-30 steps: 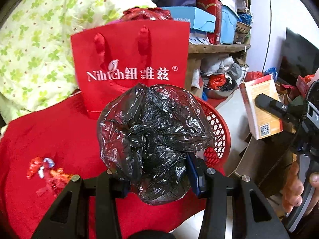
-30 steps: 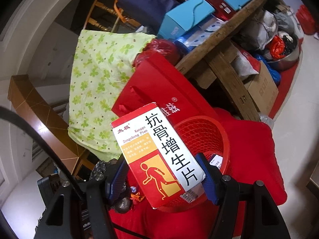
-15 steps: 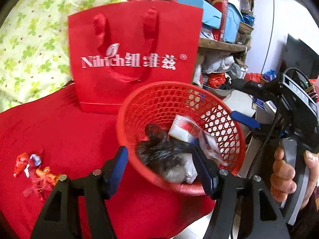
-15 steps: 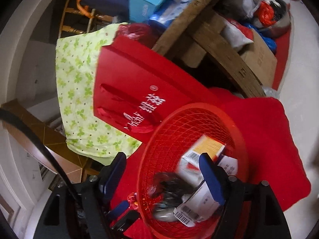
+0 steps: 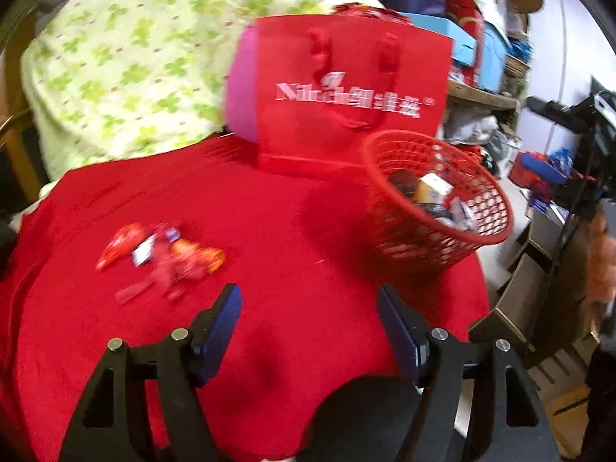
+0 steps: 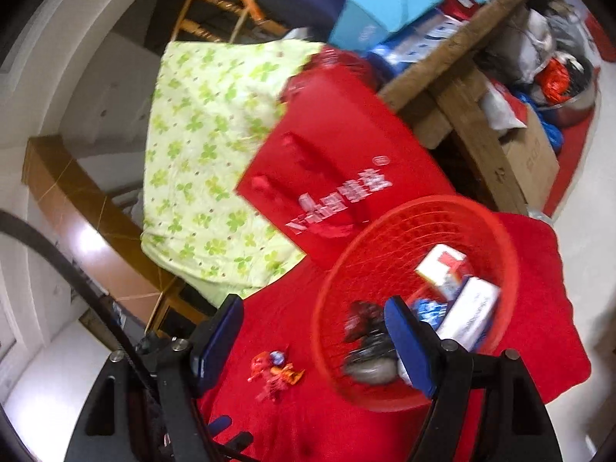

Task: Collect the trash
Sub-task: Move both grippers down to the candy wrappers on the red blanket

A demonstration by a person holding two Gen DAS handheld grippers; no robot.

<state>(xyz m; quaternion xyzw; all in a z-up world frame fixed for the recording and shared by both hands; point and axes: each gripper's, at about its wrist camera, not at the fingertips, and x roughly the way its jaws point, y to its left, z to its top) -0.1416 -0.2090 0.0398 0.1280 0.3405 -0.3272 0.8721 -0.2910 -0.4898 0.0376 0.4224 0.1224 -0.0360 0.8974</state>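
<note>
Both grippers empty, trash in the basket

The left gripper (image 5: 310,321), jaws just spread wider, gapes over bare red cloth (image 5: 269,231) near the candy wrappers (image 5: 161,254). The right gripper (image 6: 313,335) hangs open too. The red mesh basket (image 6: 389,231) holds boxes (image 6: 442,265) and a crumpled black bag (image 6: 365,331), beside the red gift bag (image 5: 346,96).
</note>
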